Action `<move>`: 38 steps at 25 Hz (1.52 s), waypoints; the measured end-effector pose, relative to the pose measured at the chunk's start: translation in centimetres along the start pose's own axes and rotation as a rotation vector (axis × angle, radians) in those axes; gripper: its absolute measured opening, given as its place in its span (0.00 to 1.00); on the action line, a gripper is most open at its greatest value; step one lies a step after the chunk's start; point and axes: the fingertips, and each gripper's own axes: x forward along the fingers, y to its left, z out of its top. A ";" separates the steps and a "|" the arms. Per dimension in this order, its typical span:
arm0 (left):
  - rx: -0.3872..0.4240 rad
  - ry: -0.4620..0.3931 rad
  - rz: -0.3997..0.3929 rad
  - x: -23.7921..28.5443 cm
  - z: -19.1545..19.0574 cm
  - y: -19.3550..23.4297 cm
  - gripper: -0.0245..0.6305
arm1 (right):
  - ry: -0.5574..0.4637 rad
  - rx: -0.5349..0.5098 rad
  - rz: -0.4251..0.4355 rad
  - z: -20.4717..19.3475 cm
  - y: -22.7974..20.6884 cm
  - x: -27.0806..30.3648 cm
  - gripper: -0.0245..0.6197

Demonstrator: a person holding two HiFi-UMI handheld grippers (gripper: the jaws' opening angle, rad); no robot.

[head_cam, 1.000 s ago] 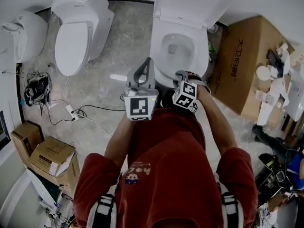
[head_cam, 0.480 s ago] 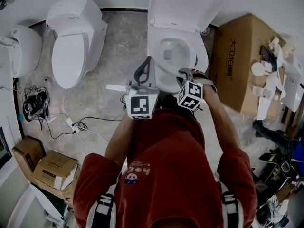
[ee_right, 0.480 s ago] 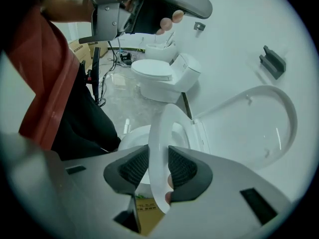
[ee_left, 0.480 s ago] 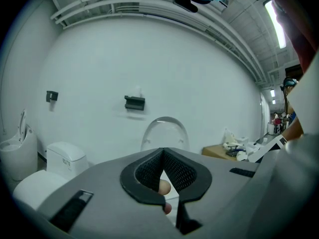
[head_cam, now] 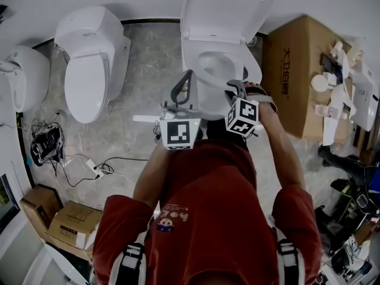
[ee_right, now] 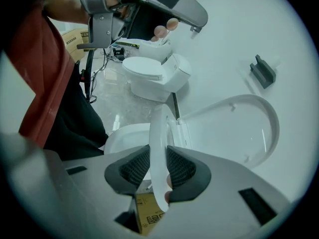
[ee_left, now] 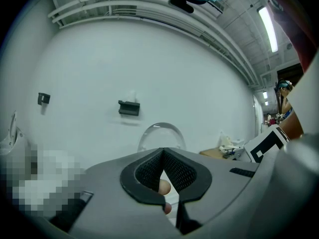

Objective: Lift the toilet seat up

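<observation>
The white toilet point(head_cam: 209, 100) stands ahead of me with its lid point(head_cam: 228, 8) upright against the wall. My right gripper point(head_cam: 233, 89) reaches down at the bowl's front right. In the right gripper view its jaws are closing, and the pads point(ee_right: 180, 169) press on both sides of the thin white toilet seat point(ee_right: 158, 133), which stands tilted up off the bowl point(ee_right: 124, 136). My left gripper point(head_cam: 183, 89) hangs level beside the bowl's left front, its jaws met at the tip point(ee_left: 163, 156) with nothing held, facing the wall.
A second toilet point(head_cam: 92, 64) and a third fixture point(head_cam: 24, 76) stand to the left. A large cardboard box point(head_cam: 294, 70) sits right of the toilet. Cables point(head_cam: 89, 165) and small boxes point(head_cam: 59, 224) lie on the floor at the left. A black bracket point(ee_left: 129, 108) is on the wall.
My right gripper has risen at the bowl's front with the seat edge between its jaws, and the seat has tipped up. The left gripper rose slightly.
</observation>
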 end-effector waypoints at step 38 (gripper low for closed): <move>0.073 -0.072 0.165 5.3 4.7 -0.2 0.05 | -0.106 -0.161 -0.320 1.5 -22.1 -0.8 0.16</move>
